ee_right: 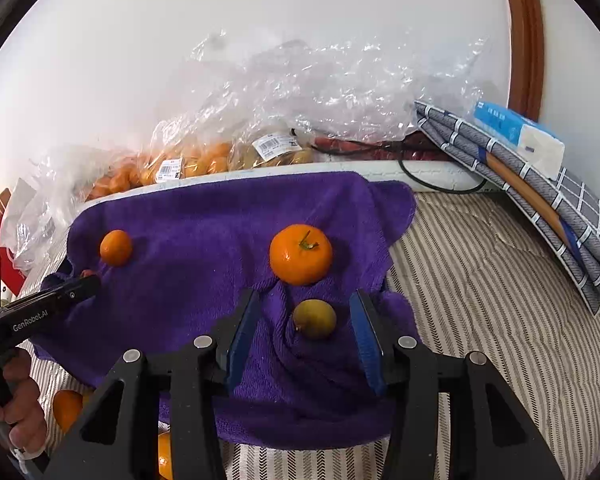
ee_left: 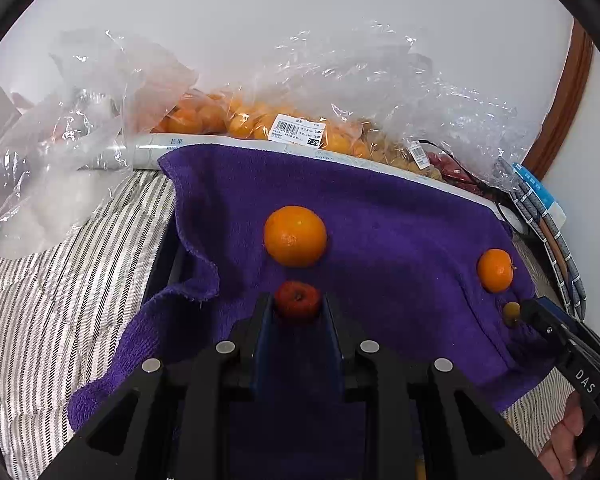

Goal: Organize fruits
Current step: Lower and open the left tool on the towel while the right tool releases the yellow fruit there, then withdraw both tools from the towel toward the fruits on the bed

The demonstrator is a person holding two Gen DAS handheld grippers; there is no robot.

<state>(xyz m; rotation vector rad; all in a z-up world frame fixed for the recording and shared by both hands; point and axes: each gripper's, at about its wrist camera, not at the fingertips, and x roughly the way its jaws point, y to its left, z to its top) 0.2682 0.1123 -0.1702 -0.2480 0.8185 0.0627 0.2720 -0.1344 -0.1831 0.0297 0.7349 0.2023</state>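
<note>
So everything sits on a purple towel (ee_left: 400, 248) spread over a striped bedcover (ee_right: 480, 300). The left gripper (ee_left: 298, 304) has its jaws clamped on a small red fruit (ee_left: 298, 300), looks like a tiny apple with a stem dimple, held right at the fingertips just above the towel. Just beyond it lies a big orange (ee_left: 295, 236), not touching.

The right gripper (ee_right: 306, 320) has its jaws apart, and a small yellow-green fruit (ee_right: 314, 319) lies on the towel between the blue pads (ee_right: 242, 332), with a clear gap on both sides, so nothing's pressing on it. A mandarin with a green stem (ee_right: 301, 254) sits just past it, close but apart.

Back along the wall there's a heap of clear plastic bags (ee_left: 260, 120) full of small orange fruit, price labels on them, resting on a white box edge (ee_right: 340, 168). On the far right of the right wrist view: folded checked fabric (ee_right: 540, 200) with a tissue pack (ee_right: 520, 136) on top.

Two more orange fruits (ee_right: 66, 408) peek out low down under the right gripper.
</note>
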